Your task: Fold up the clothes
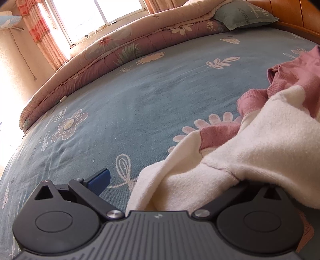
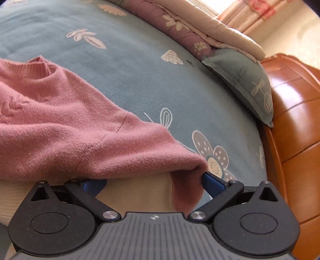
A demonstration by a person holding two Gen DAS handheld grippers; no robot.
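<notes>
Left wrist view: wide blue floral bedsheet (image 1: 140,96) filling the frame, flat and bare across the middle, good room for a fold. Rolled quilt (image 1: 112,48) pushed back along the window side, pillow (image 1: 244,16) against the headboard, out of the working area. Pink-and-cream sweater (image 1: 260,144) bunched at the near right, cream part draped straight over the left gripper (image 1: 172,186), hiding the right finger; one blue pad (image 1: 101,179) standing clear at the far left, jaws spread wide with cloth lying between, not pinched.

Right wrist view: pink side of the same sweater sprawled on the sheet, neckline up-left, a lower corner hanging over the right gripper (image 2: 154,182). Blue fingertips (image 2: 212,181) set apart, hem sagging into the gap, no clamp visible. Probably lined up at both lower corners to pinch and lift. Risk: a layer slipping free before closing.
</notes>
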